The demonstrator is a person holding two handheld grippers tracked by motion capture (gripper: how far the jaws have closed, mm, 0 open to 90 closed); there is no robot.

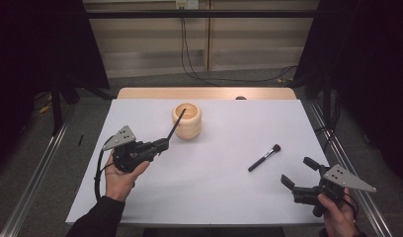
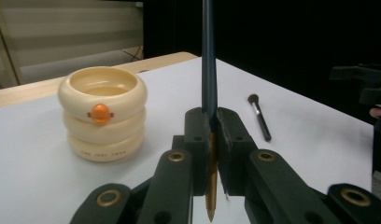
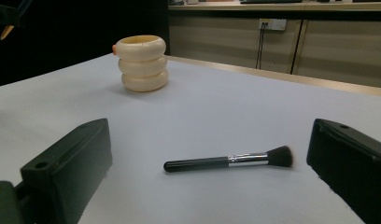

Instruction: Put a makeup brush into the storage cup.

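We see the left gripper (image 1: 162,144) with its fingers (image 2: 198,140) clamped on a dark pencil (image 2: 208,70), whose upper end is cut off in the left gripper view and, from above, reaches over the rim of the cream ringed holder (image 1: 187,120), though we cannot tell whether it touches it. The right gripper (image 1: 298,173) hovers with its fingers (image 3: 72,163) spread wide and holding nothing, either side of the makeup brush (image 3: 228,160) lying on the table (image 1: 214,192).
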